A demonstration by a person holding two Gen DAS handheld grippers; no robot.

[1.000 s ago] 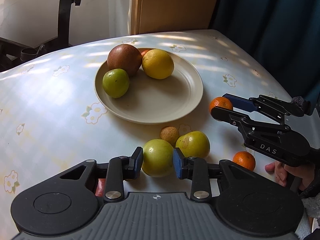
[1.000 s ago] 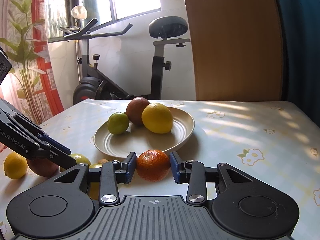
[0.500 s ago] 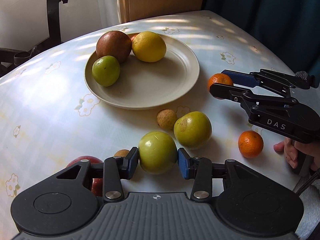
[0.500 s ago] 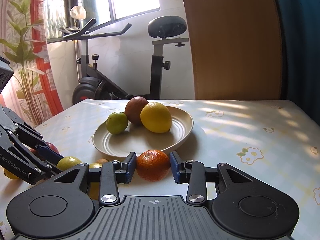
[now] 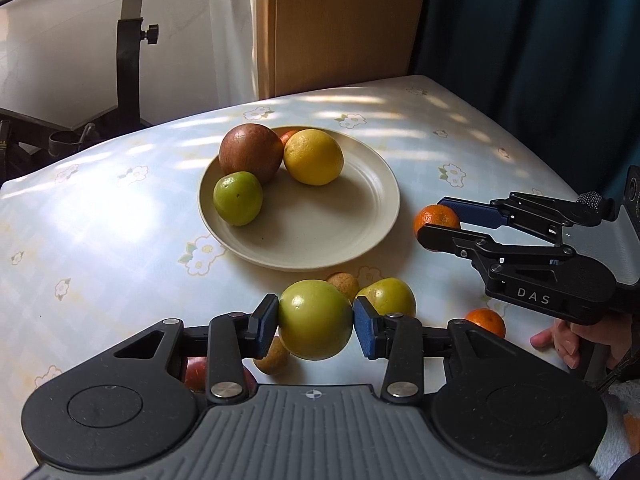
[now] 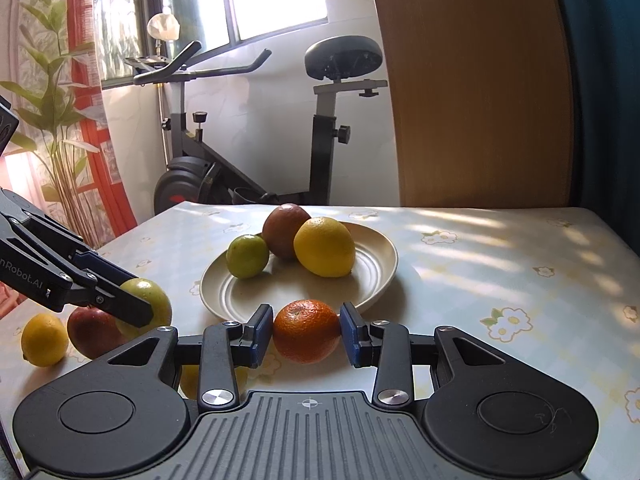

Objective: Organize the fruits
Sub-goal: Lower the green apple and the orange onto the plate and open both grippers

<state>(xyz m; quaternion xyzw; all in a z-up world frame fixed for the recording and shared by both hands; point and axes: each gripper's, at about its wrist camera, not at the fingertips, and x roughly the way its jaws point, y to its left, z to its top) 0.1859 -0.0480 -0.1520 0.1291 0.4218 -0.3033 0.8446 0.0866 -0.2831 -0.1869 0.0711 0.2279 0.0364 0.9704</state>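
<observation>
Looking along the left gripper (image 5: pixel 315 325), its blue pads press both sides of a green apple (image 5: pixel 315 325), which hangs above the table (image 5: pixel 100 216) near its front edge. That left wrist view alone shows the small brown fruits (image 5: pixel 343 285) and a second green apple (image 5: pixel 390 298) just behind the held one, a loose tangerine (image 5: pixel 486 321) toward the right edge, and the person's fingers (image 5: pixel 554 340) curled on the right gripper's handle.

The right wrist view alone shows a lemon (image 6: pixel 44 339) and a red apple (image 6: pixel 94 332) at the table's left edge, plus an exercise bike (image 6: pixel 256 136) and a plant (image 6: pixel 56 120) beyond the far edge.

Both views show the cream plate (image 5: pixel 360 236) at the table's middle, holding a small green fruit (image 5: pixel 238 198), a dark red fruit (image 5: pixel 251 153) and a yellow citrus (image 5: pixel 314 156), all touching.

The right gripper (image 6: pixel 307 336) is closed on an orange mandarin (image 6: pixel 307 336) just beside the plate's near-right rim, pointing gently downward; whether the fruit rests on the cloth cannot be told. The left gripper tilts down more steeply.
</observation>
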